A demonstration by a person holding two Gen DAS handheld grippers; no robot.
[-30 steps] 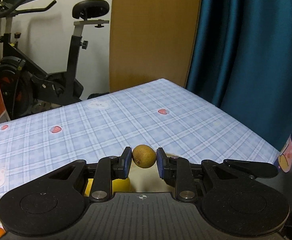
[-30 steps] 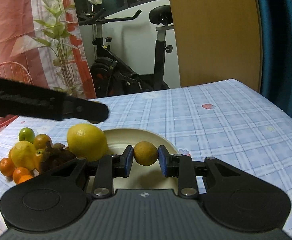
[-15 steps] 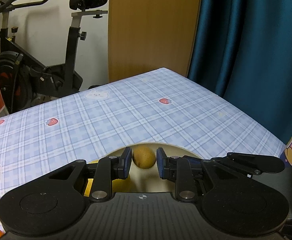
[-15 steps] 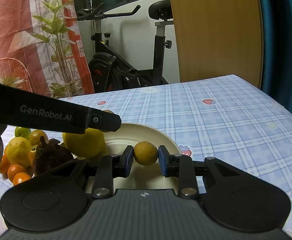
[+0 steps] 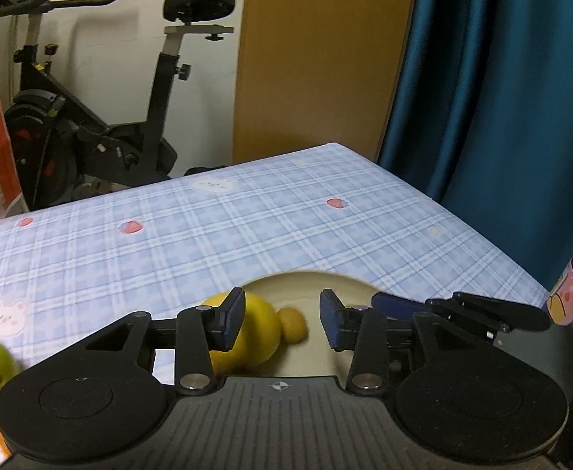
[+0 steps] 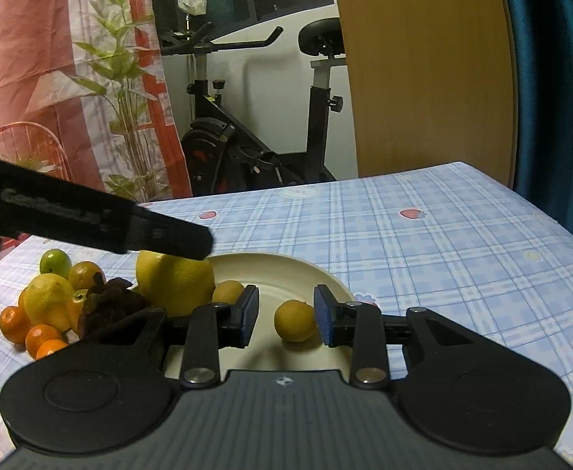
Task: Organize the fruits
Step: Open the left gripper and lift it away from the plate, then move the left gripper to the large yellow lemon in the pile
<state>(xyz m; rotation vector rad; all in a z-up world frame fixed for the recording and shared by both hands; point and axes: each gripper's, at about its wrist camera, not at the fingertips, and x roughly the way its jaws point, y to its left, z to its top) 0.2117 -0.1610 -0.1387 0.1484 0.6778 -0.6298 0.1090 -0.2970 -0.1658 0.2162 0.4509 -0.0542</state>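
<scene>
Since the earlier frames both small brown fruits have left the pads: the left gripper (image 5: 281, 323) was clamped on one a second ago and its jaws are now opening with nothing pressed between them; that brown fruit (image 5: 293, 324) lies on the cream plate (image 5: 309, 280), touching the large yellow citrus (image 5: 255, 337). The right gripper (image 6: 285, 320) is likewise opening — its small fruit (image 6: 295, 320) sits on the plate (image 6: 286, 266) between the pads, a clear gap on the left side, close to or brushing the right pad; I judge it released. Plate now holds three items: the big citrus (image 6: 174, 280) and two small brownish fruits, the second (image 6: 227, 291) tucked beside the citrus. Still off the plate, on the checked tablecloth (image 6: 423, 254) — a pile at the left: green fruit (image 6: 54, 261), lemon (image 6: 47, 301), several small oranges (image 6: 14, 323) and a dark wrinkled fruit (image 6: 108, 305). Estimate: task well under way but less than half done; the whole pile remains to be sorted. Next step, as a judgement: withdraw both grippers and go to the pile.
</scene>
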